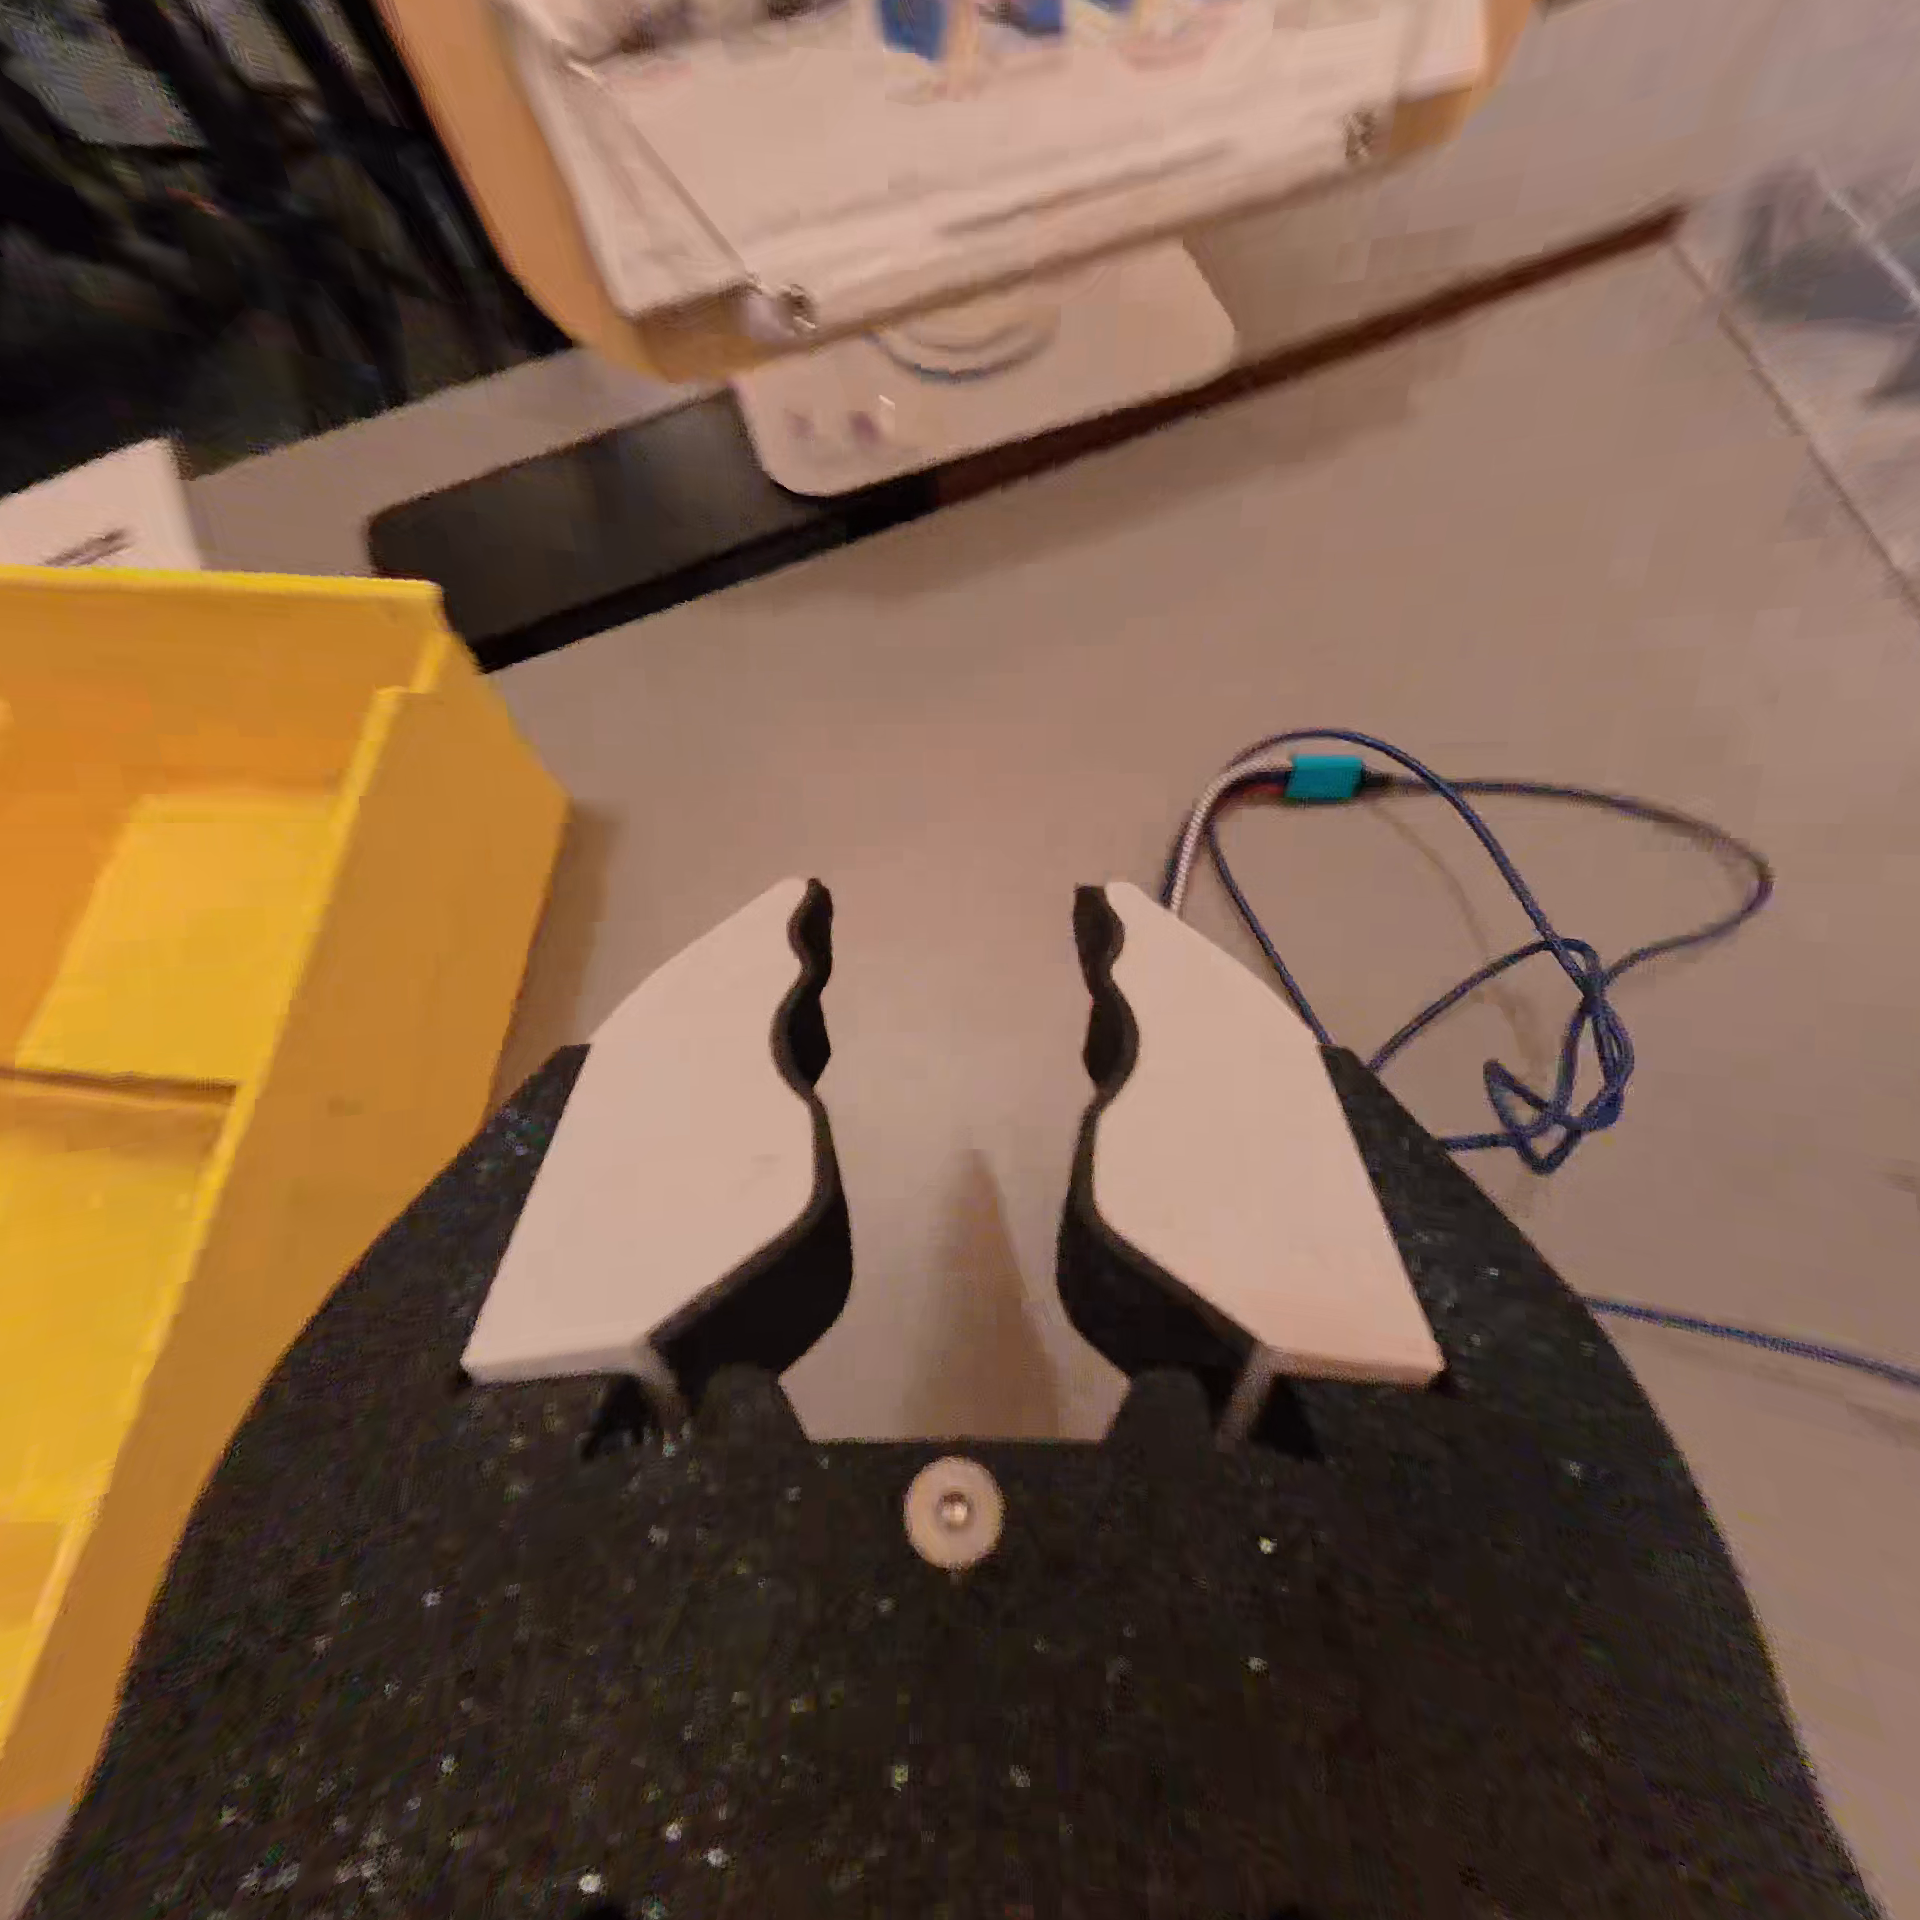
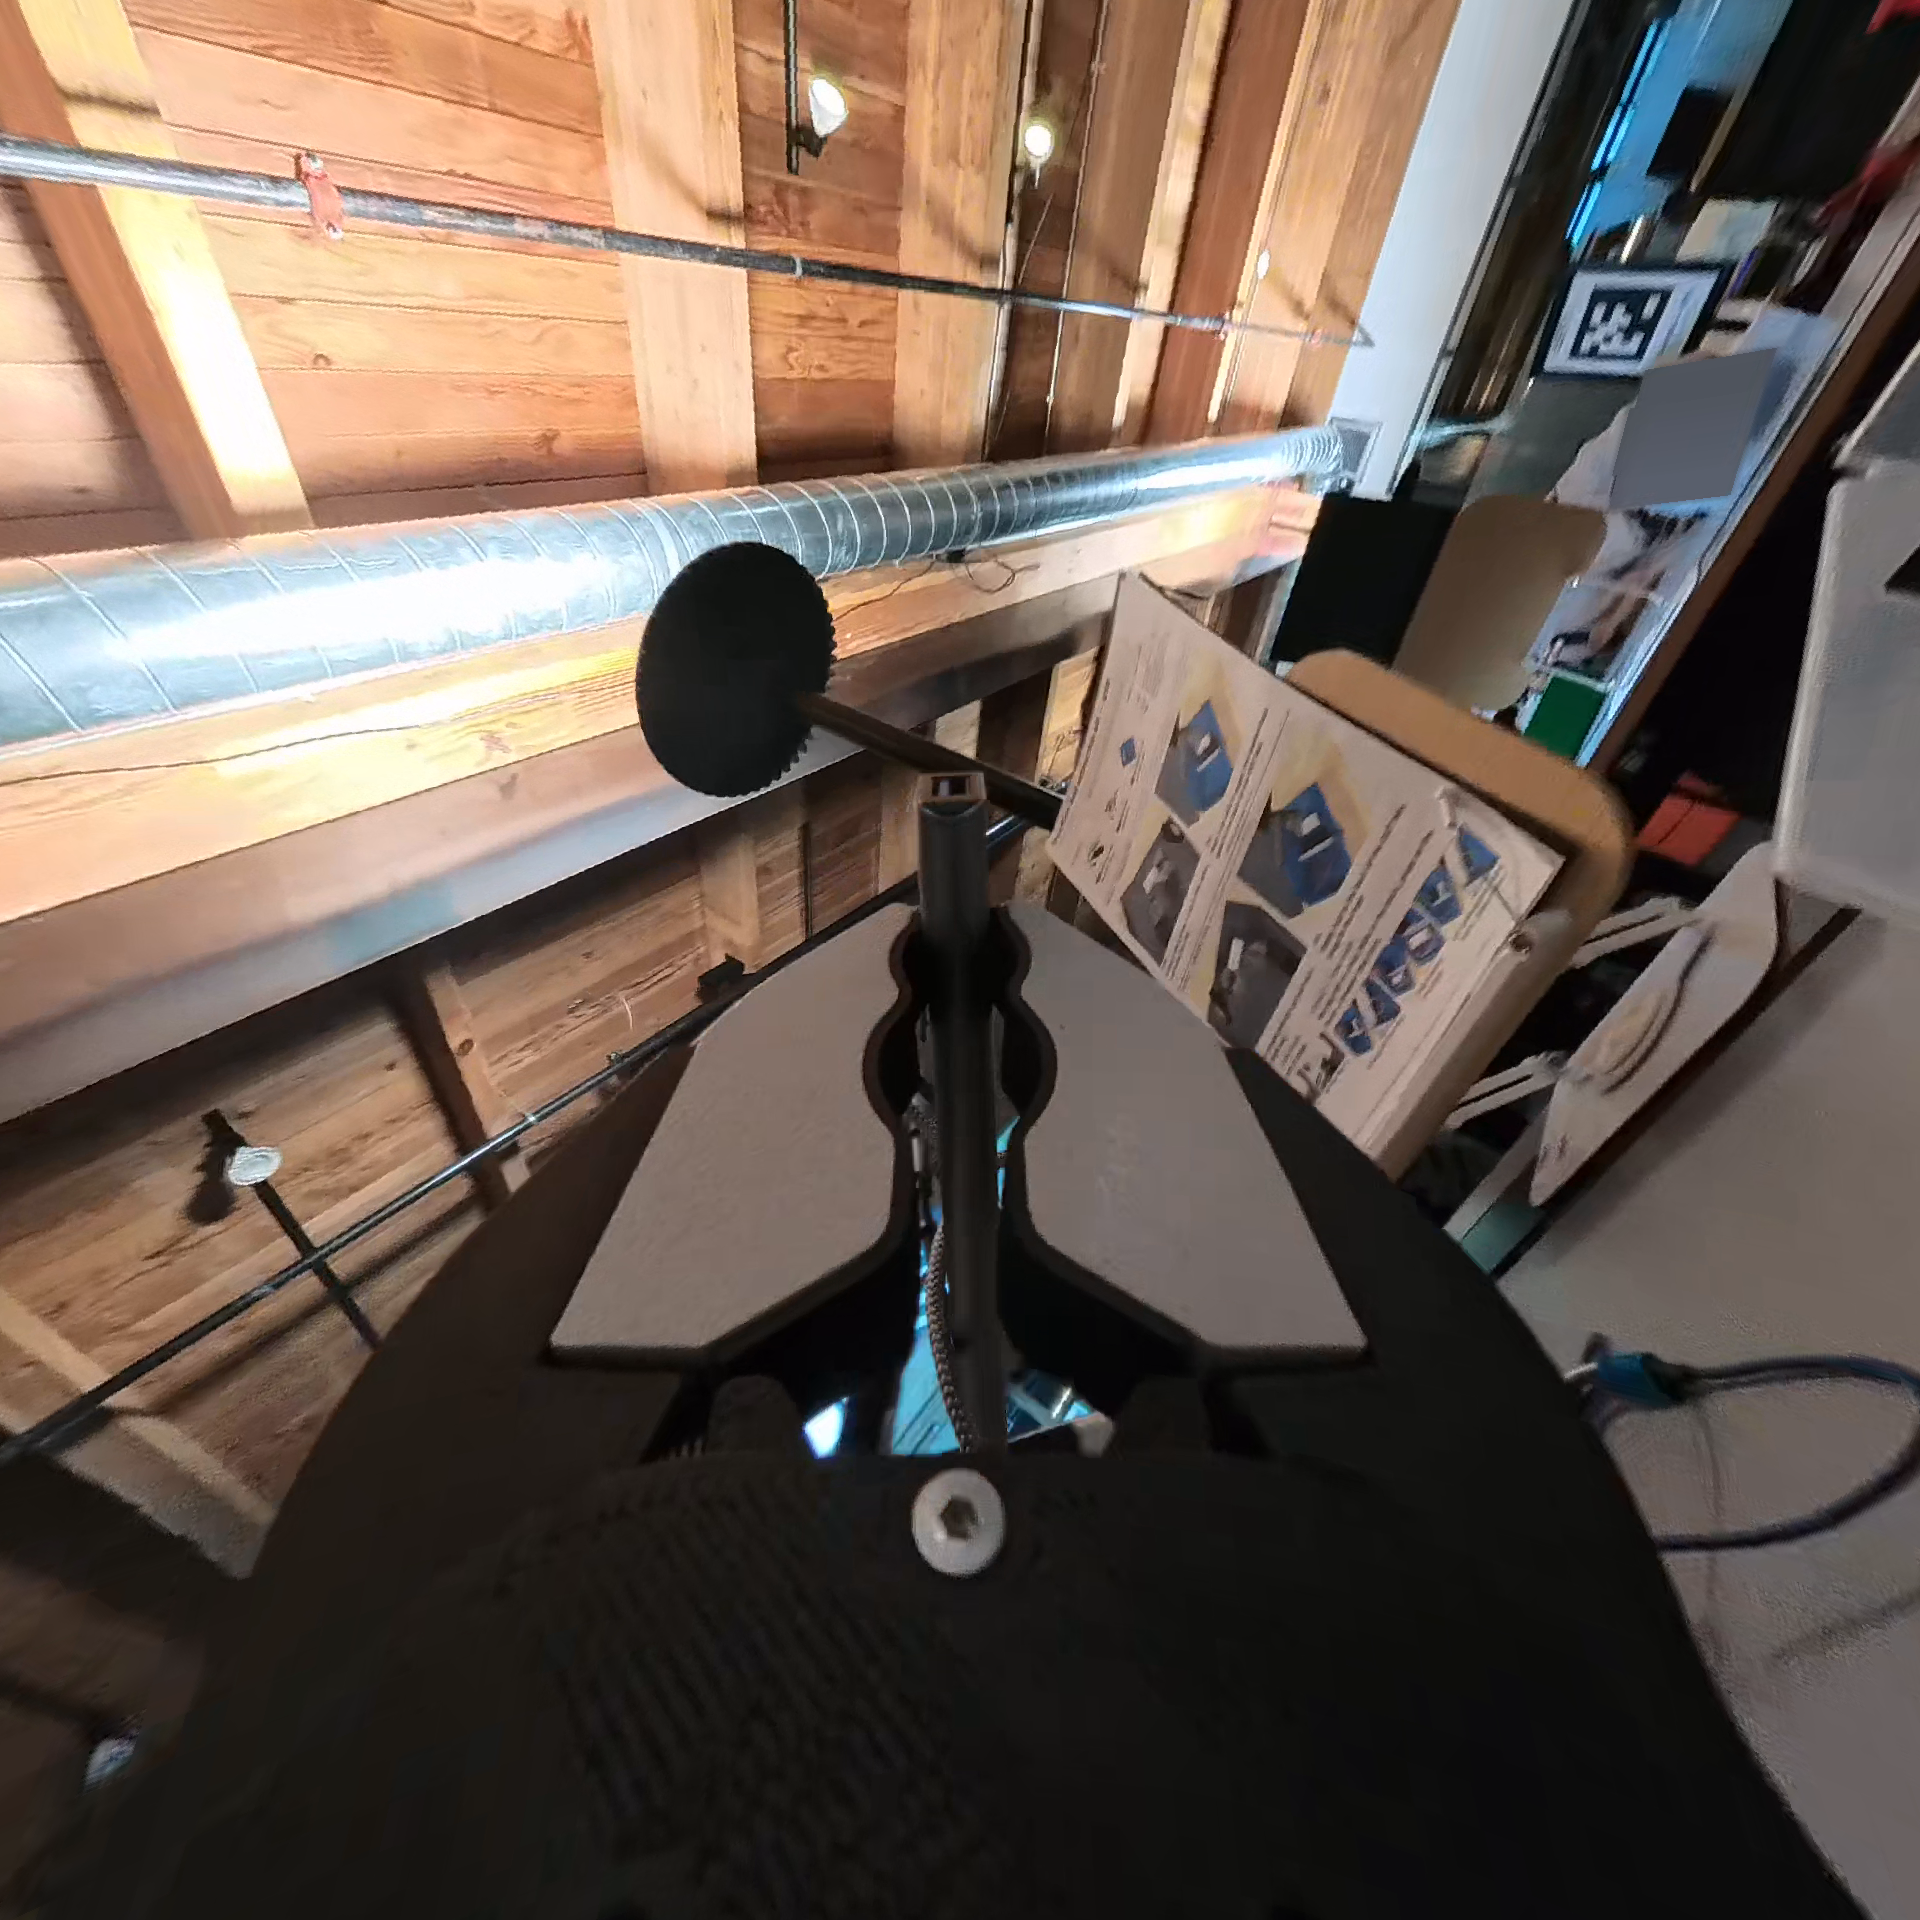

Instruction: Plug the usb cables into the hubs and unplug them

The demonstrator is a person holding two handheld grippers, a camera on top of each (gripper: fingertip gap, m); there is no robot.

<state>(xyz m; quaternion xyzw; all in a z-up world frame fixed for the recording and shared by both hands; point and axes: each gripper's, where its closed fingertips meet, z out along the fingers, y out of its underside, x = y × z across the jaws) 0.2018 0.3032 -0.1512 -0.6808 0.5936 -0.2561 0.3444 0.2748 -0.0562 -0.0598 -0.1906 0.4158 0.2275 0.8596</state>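
A blue braided USB cable [image 1: 1538,997] lies in a loose, knotted tangle on my grey worktop [image 1: 1039,748], its teal connector block [image 1: 1322,777] joined to a short white braided lead [image 1: 1195,842] at the far end of the loop. A slim black hub [image 2: 958,987] stands end-up, clamped in my right hand-held gripper [image 2: 958,935], one port facing outward.

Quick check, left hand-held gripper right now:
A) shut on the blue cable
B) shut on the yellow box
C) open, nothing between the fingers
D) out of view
C: the left hand-held gripper has its fingers spread with only bare table showing in the gap; the blue cable lies loose to its right and the yellow box sits to its left, neither touched.
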